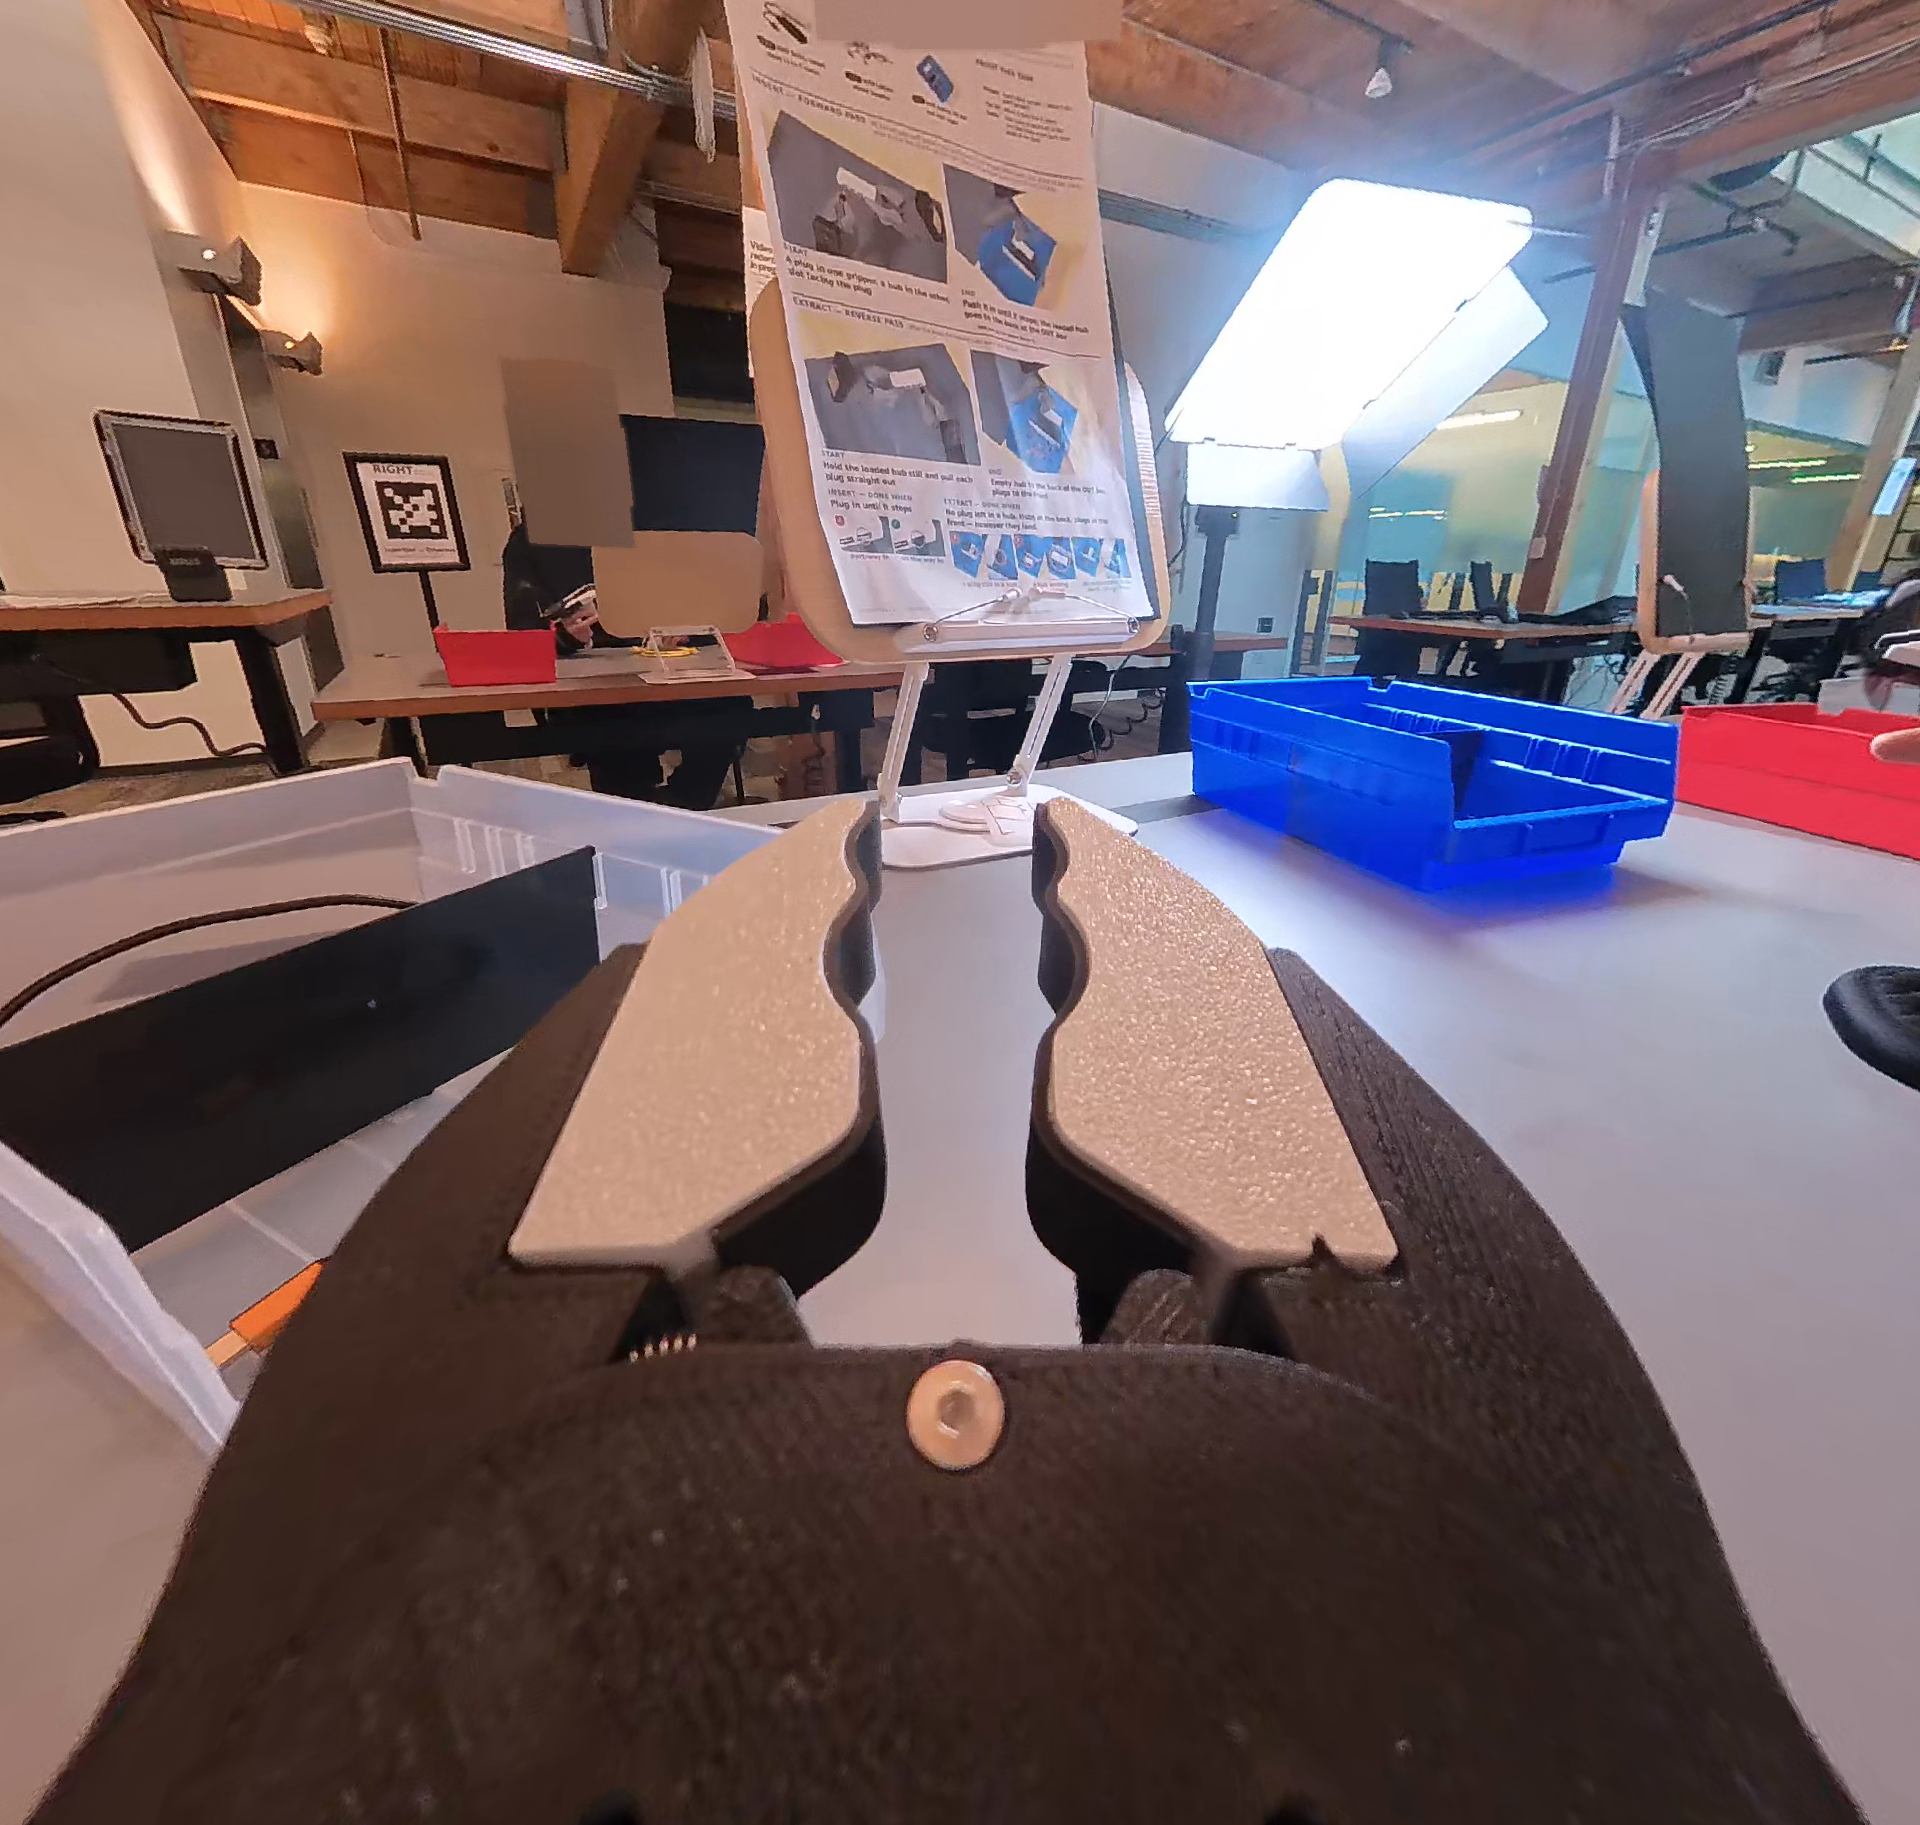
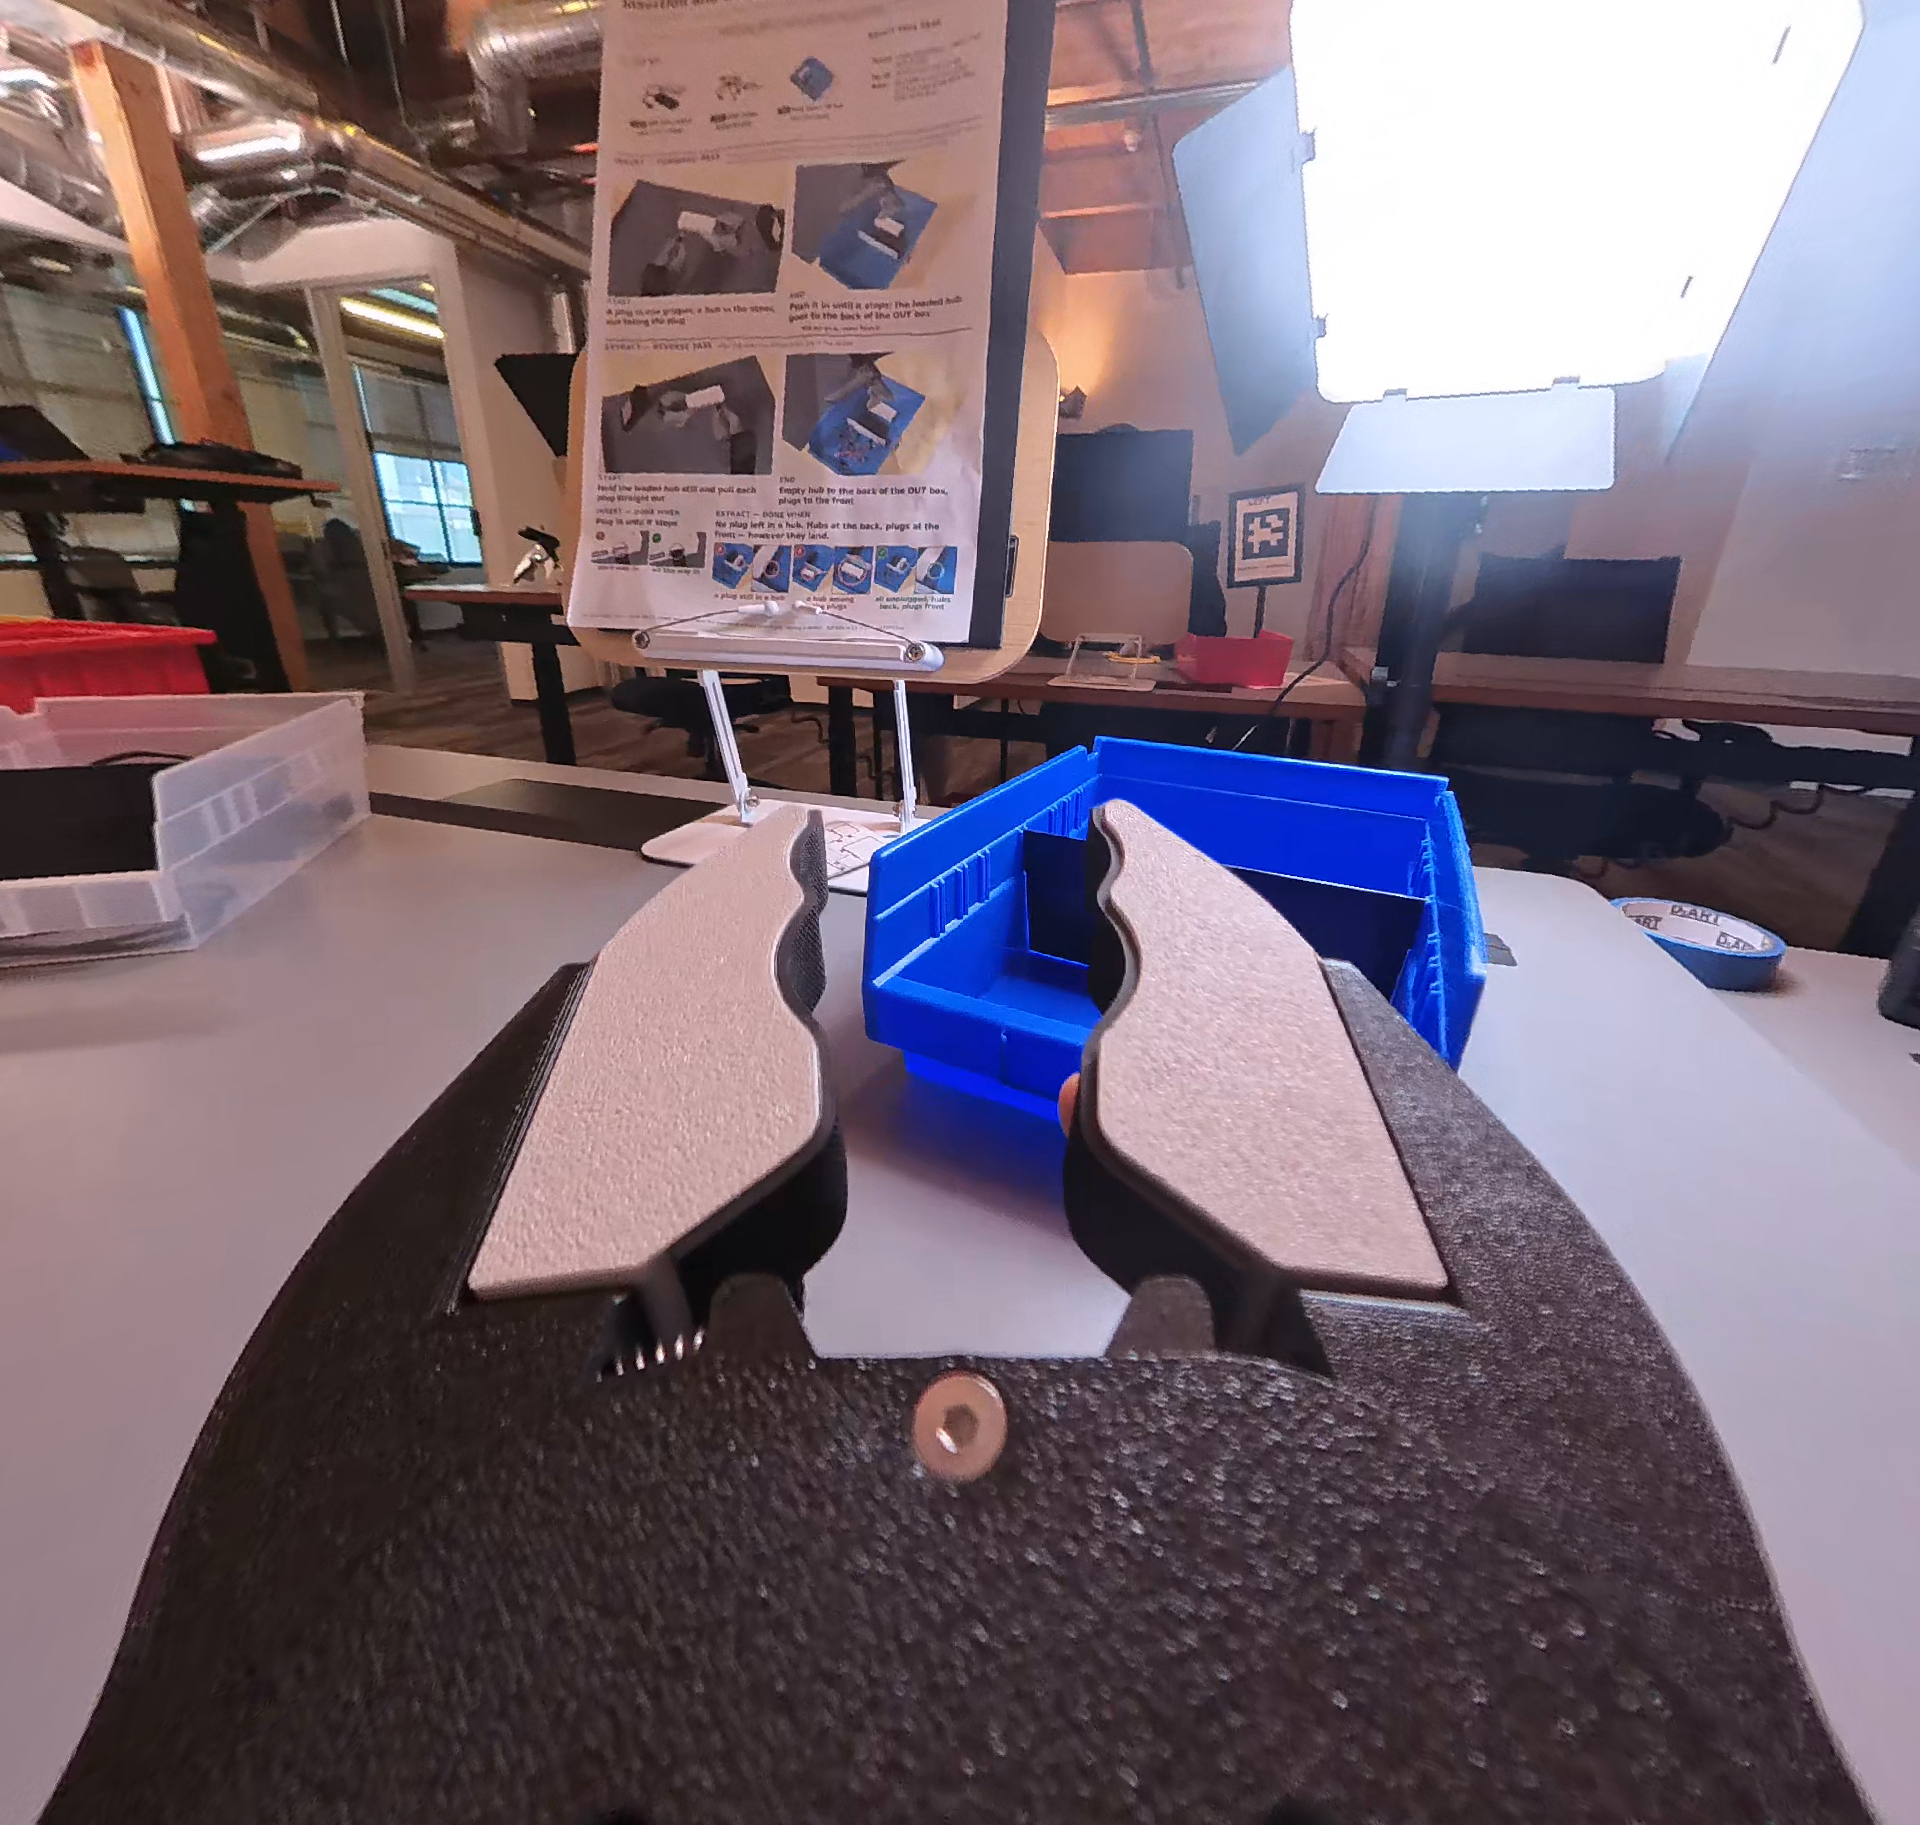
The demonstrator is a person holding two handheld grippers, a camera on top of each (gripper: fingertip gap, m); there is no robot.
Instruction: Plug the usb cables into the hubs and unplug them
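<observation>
Over the grey surface point(image 1: 1455, 1100), both my tools hang empty with nothing plugged yet.
My left tool point(image 1: 956, 830) and right tool point(image 2: 956, 830) each stand with fingers apart, holding nothing. I judge this the start: next I must fetch a cable and hub. Left of the blue bin point(image 2: 1174, 902) sits a clear bin point(image 1: 312, 840) where a dark cable point(image 1: 187, 934) curves over a black divider; no hub shows.

A grey table with boxes on it

The grey table point(image 2: 312, 996) holds a blue bin point(image 2: 1174, 902) in the middle of the frame, a clear box point(image 2: 208, 830) at the left edge, a white stand point(image 2: 707, 840) with a paper sheet behind, and a blue tape roll point(image 2: 1704, 944) at right.
</observation>
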